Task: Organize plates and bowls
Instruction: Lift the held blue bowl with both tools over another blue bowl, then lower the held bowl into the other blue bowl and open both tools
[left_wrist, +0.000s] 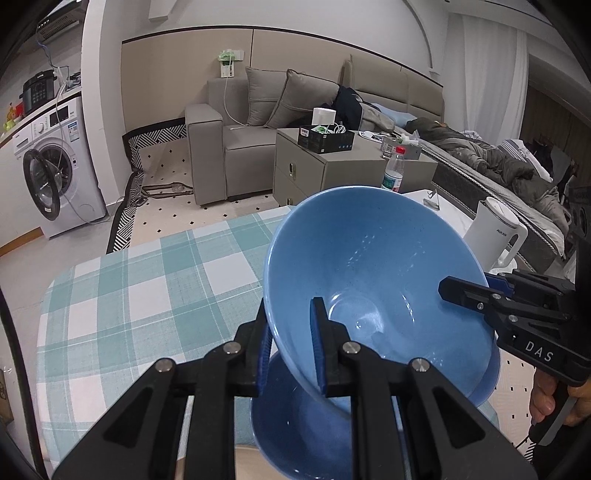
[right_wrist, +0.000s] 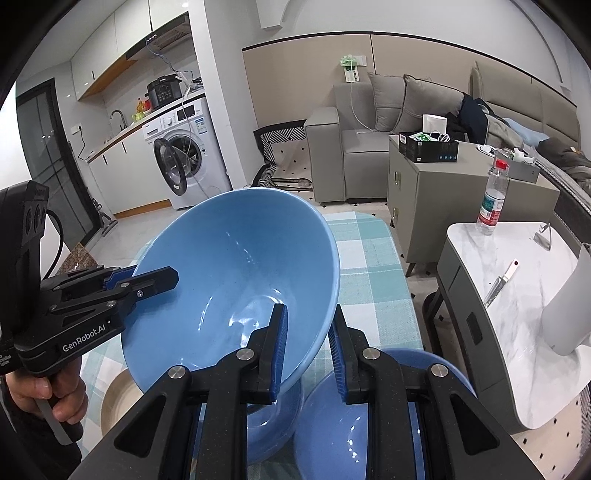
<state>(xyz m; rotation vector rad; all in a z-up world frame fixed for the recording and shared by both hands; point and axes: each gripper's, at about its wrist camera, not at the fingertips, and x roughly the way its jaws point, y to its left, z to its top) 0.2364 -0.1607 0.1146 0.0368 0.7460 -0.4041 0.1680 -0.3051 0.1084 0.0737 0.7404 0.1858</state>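
A large blue bowl (left_wrist: 376, 266) is held tilted in the air above the checked table. My left gripper (left_wrist: 291, 343) is shut on its near rim, one finger inside, one outside. My right gripper (right_wrist: 308, 347) is shut on the same bowl's (right_wrist: 240, 266) opposite rim. Each gripper shows in the other's view: the right gripper (left_wrist: 480, 291) and the left gripper (right_wrist: 147, 282). Under the held bowl sits another blue bowl (left_wrist: 295, 424), also in the right wrist view (right_wrist: 269, 424). A blue plate (right_wrist: 351, 424) lies to its right. A beige dish (right_wrist: 114, 402) lies at lower left.
The table has a teal checked cloth (left_wrist: 129, 295). A white marble side table (right_wrist: 517, 288) holds a water bottle (right_wrist: 493, 199), a knife (right_wrist: 500, 282) and a white kettle (left_wrist: 495, 232). A grey cabinet (left_wrist: 332, 166), sofa (left_wrist: 229, 140) and washing machine (left_wrist: 55, 173) stand behind.
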